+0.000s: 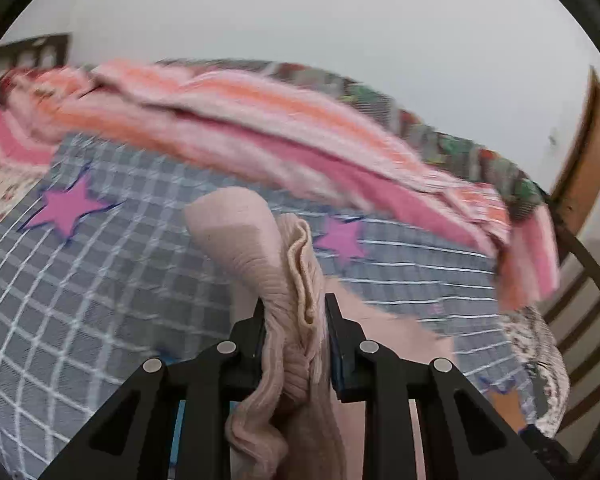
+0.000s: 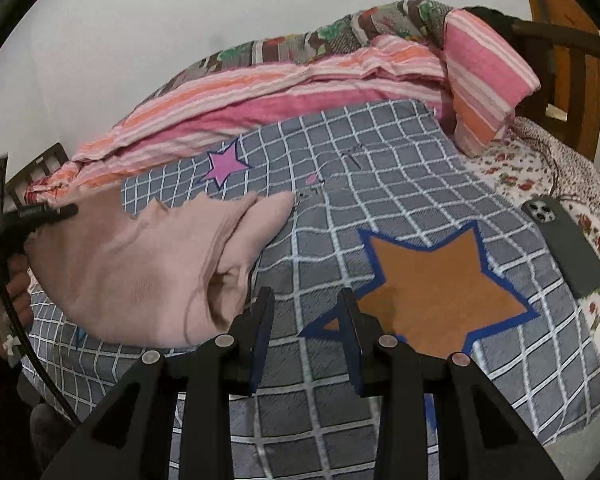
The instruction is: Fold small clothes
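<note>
A small pale pink ribbed garment (image 1: pixel 268 264) is bunched between the fingers of my left gripper (image 1: pixel 294 304), which is shut on it and lifts its edge off the bed. In the right wrist view the same garment (image 2: pixel 148 268) hangs spread out at the left, held up at its far left corner by my left gripper (image 2: pixel 40 216). My right gripper (image 2: pixel 306 300) is open and empty, just right of the garment's lower edge, above the grey checked blanket (image 2: pixel 380 152).
The blanket (image 1: pixel 100 280) has pink stars (image 1: pixel 66 208) and an orange star (image 2: pixel 440 280). A pink striped quilt (image 2: pixel 300 88) lies along the far side by the wall. A dark phone (image 2: pixel 564 248) lies on the floral sheet at the right. A wooden bed frame (image 2: pixel 560 52) stands at the far right.
</note>
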Demonstrator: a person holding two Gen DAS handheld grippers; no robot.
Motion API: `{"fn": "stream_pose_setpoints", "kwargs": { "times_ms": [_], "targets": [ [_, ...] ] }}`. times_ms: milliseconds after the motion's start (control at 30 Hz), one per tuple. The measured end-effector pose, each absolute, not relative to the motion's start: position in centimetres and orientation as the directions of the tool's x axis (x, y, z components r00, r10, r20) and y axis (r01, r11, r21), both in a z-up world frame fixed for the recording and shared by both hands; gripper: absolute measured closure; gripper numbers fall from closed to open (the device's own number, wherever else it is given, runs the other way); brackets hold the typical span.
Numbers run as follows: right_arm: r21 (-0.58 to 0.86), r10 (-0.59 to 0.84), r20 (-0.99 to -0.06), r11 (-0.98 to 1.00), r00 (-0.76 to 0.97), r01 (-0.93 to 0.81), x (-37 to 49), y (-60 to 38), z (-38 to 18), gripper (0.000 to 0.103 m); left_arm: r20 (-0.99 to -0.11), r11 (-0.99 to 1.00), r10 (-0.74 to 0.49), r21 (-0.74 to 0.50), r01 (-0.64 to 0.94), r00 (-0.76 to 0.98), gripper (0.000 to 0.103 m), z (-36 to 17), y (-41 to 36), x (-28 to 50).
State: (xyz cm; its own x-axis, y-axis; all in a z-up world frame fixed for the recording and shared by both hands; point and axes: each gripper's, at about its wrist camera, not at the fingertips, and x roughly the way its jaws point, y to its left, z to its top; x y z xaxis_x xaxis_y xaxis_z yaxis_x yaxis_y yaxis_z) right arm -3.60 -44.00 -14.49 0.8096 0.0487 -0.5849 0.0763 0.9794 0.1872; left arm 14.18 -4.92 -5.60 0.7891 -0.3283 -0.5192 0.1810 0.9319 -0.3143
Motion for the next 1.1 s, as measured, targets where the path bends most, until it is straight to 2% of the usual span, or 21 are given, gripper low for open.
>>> {"fn": "stream_pose_setpoints", "kwargs": {
  "times_ms": [133,267,333,467,533,600,667,767,800,833,933,1100],
  "targets": [
    [0.188,0.038,-0.568,0.979,0.822,0.084,-4.1,-45.2,-13.9,0.070,-0.526,0.932,-0.351,-0.273,0.237,0.775,0.080,-4.4,-11.8,13.1],
    [0.205,0.034,-0.569,0.973,0.821,0.102,-4.4,-46.2,-13.9,0.070,-0.557,0.909,-0.415,-0.282,0.307,0.719,0.083,-6.5,-18.1,11.7],
    [0.210,0.032,-0.578,0.972,0.815,0.110,-4.6,-46.6,-14.2,0.070,-0.586,0.880,-0.474,-0.303,0.365,0.657,0.091,-8.7,-21.3,11.2],
    [0.201,0.031,-0.601,0.973,0.798,0.113,-4.8,-46.7,-14.8,0.070,-0.686,0.843,-0.509,-0.278,0.460,0.519,0.091,-12.6,-25.7,10.3],
    [0.190,0.030,-0.606,0.976,0.795,0.107,-4.9,-46.5,-14.8,0.070,-0.668,0.827,-0.539,-0.305,0.473,0.513,0.091,-12.3,-24.8,9.8],
    [0.183,0.036,-0.598,0.979,0.800,0.093,-4.9,-46.2,-14.6,0.070,-0.613,0.790,-0.604,-0.375,0.486,0.509,0.091,-10.9,-22.4,9.4],
    [0.201,0.064,-0.589,0.977,0.805,0.070,-4.5,-46.0,-14.3,0.067,-0.571,0.787,-0.614,-0.391,0.478,0.545,0.088,-9.3,-19.8,9.3],
    [0.261,0.128,-0.577,0.965,0.807,0.033,-3.1,-45.7,-13.8,0.059,-0.537,0.808,-0.589,-0.372,0.456,0.605,0.069,-7.7,-15.4,9.7],
    [0.291,0.161,-0.565,0.957,0.809,0.013,-2.5,-45.5,-13.5,0.057,-0.542,0.833,-0.552,-0.345,0.432,0.633,0.054,-7.4,-13.5,9.9],
    [0.315,0.190,-0.556,0.949,0.809,-0.006,-1.9,-45.1,-13.4,0.054,-0.542,0.851,-0.525,-0.323,0.414,0.656,0.047,-7.3,-12.4,10.1],
    [0.396,0.289,-0.529,0.916,0.798,-0.069,0.1,-43.7,-12.9,0.049,-0.535,0.905,-0.426,-0.254,0.342,0.730,0.046,-7.9,-8.5,10.3],
    [0.485,0.404,-0.525,0.865,0.749,-0.127,2.9,-40.3,-13.6,0.049,-0.569,0.916,-0.398,-0.295,0.273,0.720,0.046,-10.4,-2.1,10.5]
  ]
}}
